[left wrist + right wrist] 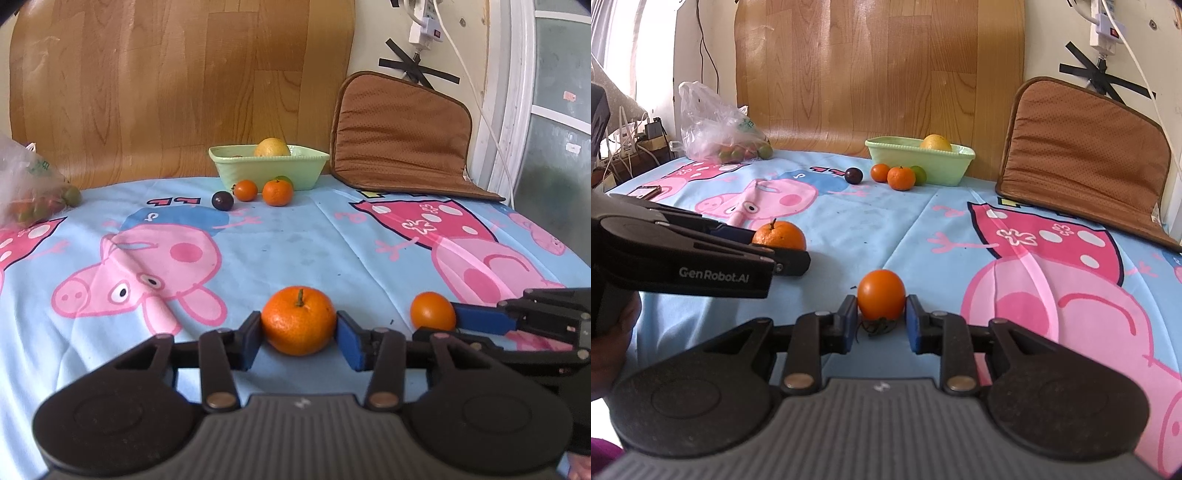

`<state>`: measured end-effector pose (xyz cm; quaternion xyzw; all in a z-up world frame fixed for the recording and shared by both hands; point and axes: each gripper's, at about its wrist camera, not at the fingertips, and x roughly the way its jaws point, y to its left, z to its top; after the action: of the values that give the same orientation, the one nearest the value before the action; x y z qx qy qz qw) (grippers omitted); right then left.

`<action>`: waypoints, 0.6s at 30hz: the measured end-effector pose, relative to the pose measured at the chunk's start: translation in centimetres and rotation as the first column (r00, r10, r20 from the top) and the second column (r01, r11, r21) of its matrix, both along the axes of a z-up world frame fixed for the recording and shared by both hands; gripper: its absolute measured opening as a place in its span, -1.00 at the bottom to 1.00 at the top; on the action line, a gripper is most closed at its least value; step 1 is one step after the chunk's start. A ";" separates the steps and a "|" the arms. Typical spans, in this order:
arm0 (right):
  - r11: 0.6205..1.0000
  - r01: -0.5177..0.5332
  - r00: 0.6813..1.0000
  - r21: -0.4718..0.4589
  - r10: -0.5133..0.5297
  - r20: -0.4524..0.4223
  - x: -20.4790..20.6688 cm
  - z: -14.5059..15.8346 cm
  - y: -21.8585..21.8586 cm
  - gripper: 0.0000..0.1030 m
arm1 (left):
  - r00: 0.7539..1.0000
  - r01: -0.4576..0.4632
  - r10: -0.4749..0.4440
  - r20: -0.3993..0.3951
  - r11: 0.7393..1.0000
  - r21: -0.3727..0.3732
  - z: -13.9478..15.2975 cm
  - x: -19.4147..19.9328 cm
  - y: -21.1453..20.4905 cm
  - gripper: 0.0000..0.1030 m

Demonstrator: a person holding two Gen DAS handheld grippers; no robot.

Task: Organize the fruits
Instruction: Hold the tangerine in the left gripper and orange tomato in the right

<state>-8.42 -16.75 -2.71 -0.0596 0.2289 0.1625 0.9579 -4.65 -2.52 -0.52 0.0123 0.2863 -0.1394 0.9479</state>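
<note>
Left wrist view: bed sheet [295, 236] carries all. Far bowl [267, 166] is the likely goal. Left hand-held gripper [299, 334] pinches near mandarin [298, 320]; right hand-held gripper [881, 320] brackets tomato [881, 293], contact unclear.

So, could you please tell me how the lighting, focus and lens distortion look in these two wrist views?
Left wrist view: soft daylight, tangerine between the left gripper fingers sharp, faint shadow beneath, wood panel edges bowed by the fisheye. Right wrist view: window glare washes out the upper left, plastic bag bright, small orange fruit at the right gripper crisp, near housing slightly soft.
</note>
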 end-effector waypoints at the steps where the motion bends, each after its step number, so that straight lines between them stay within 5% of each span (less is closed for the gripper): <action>1: 1.000 0.003 1.000 0.000 -0.003 0.001 0.0 0.0 0.0 -0.41 | 1.000 0.000 0.000 0.000 1.000 -0.001 0.0 0.0 0.0 -0.18; 18: 1.000 0.013 1.000 0.019 -0.013 -0.002 0.0 0.1 -0.3 -0.41 | 1.000 0.000 0.000 0.000 1.000 -0.002 0.0 -0.1 0.0 -0.18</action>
<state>-8.37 -17.04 -2.62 -0.0489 0.2288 0.1583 0.9593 -4.71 -2.49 -0.49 0.0115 0.2863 -0.1396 0.9478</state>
